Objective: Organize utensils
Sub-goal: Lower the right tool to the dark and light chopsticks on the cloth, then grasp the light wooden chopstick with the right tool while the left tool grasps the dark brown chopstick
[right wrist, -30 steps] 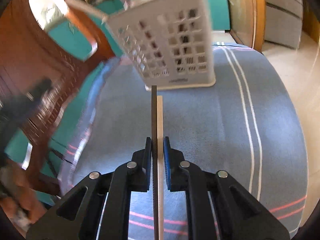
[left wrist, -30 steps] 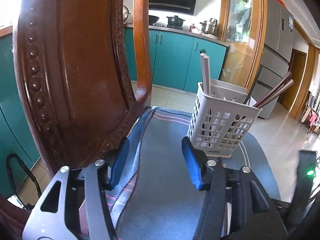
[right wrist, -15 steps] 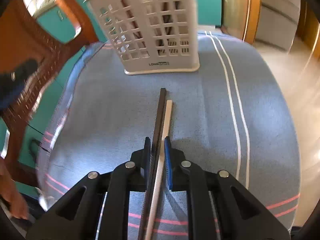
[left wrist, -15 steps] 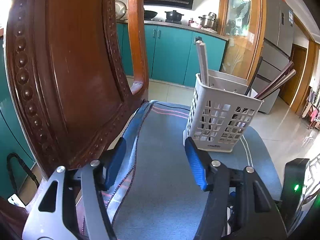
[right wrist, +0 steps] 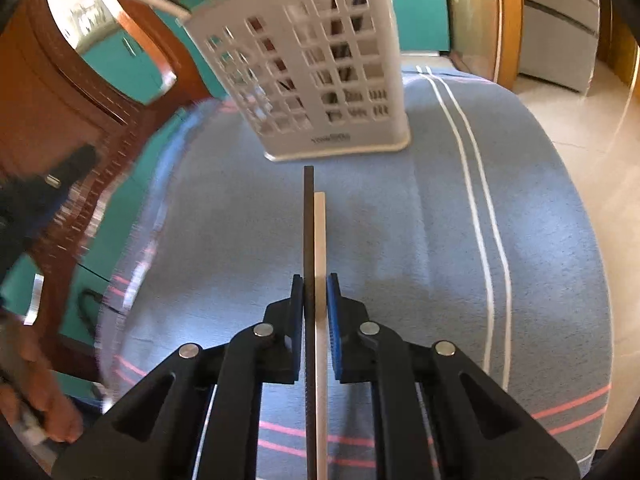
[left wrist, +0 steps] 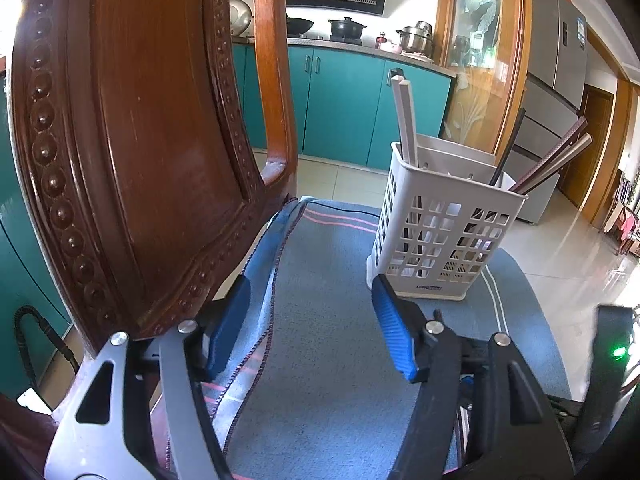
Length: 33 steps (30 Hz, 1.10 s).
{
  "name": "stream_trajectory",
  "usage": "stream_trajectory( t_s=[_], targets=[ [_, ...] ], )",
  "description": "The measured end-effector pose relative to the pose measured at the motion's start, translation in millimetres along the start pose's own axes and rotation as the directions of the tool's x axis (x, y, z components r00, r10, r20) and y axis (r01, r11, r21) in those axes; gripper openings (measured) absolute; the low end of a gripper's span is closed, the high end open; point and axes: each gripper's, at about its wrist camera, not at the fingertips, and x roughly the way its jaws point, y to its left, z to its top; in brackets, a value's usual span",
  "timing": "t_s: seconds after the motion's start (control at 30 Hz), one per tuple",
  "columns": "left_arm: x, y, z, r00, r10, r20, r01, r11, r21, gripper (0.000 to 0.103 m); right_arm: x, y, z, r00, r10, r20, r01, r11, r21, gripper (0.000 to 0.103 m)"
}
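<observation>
A white lattice utensil basket (left wrist: pixel 440 236) stands on a blue striped cloth (left wrist: pixel 320 360) and holds several chopsticks (left wrist: pixel 404 120) that lean left and right. My left gripper (left wrist: pixel 310 328) is open and empty, low over the cloth, just in front and left of the basket. My right gripper (right wrist: pixel 315 312) is shut on two chopsticks, one dark (right wrist: pixel 308 220) and one pale (right wrist: pixel 319 232). Their tips point at the basket's base (right wrist: pixel 336 144), a short way from it. The basket (right wrist: pixel 304 60) looks tilted in this view.
A carved dark wooden chair back (left wrist: pixel 120 140) rises close on the left of my left gripper. The cloth's rounded edge (right wrist: pixel 580 240) drops off to a tiled floor on the right. Teal kitchen cabinets (left wrist: pixel 340 112) and a fridge (left wrist: pixel 560 60) stand beyond.
My right gripper has swung with the two chopsticks, which now lie straight and parallel, with tips nearer the basket. The left gripper has barely moved and stays open.
</observation>
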Motion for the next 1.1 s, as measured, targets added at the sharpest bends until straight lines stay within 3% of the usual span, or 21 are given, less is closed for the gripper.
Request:
stream_trajectory(
  t_s=[0.07, 0.17, 0.53, 0.7, 0.8, 0.97, 1.1],
  targets=[
    [1.0, -0.1, -0.4, 1.0, -0.002, -0.003, 0.002, 1.0, 0.0, 0.064, -5.4, -1.2, 1.4, 0.998, 0.062, 0.019, -0.063, 0.998, 0.021, 0.012],
    [3.3, -0.2, -1.2, 1.0, -0.006, -0.012, 0.006, 1.0, -0.003, 0.065, -2.9, -4.6, 2.3, 0.997, 0.079, 0.004, -0.079, 0.996, 0.051, 0.013],
    [13.1, -3.3, -8.1, 0.999, -0.007, -0.052, 0.007, 1.0, -0.006, 0.066, 17.9, 4.6, -8.1, 0.994, -0.093, -0.062, 0.087, 0.992, -0.092, 0.014],
    [16.2, -4.5, -10.1, 0.998, -0.009, -0.07, 0.009, 1.0, 0.005, 0.07, 15.2, -0.5, -3.9, 0.99, -0.121, -0.074, 0.115, 0.991, -0.073, 0.014],
    [23.0, -5.8, -13.2, 0.994, -0.026, -0.103, 0.027, 1.0, 0.006, 0.07, 12.5, 3.2, -6.4, 0.986, -0.154, -0.063, 0.145, 0.981, -0.126, 0.014],
    [34.6, -13.1, -21.1, 0.985, -0.052, -0.166, 0.055, 0.998, 0.017, 0.07, 6.3, -15.3, -0.7, 0.982, -0.171, -0.074, 0.169, 0.985, -0.034, 0.007],
    [51.2, -29.8, -34.5, 0.963, -0.095, -0.253, 0.112, 0.992, 0.053, 0.07, -1.0, -37.8, 1.0, 0.984, -0.156, -0.085, 0.162, 0.984, 0.078, 0.007]
  ],
)
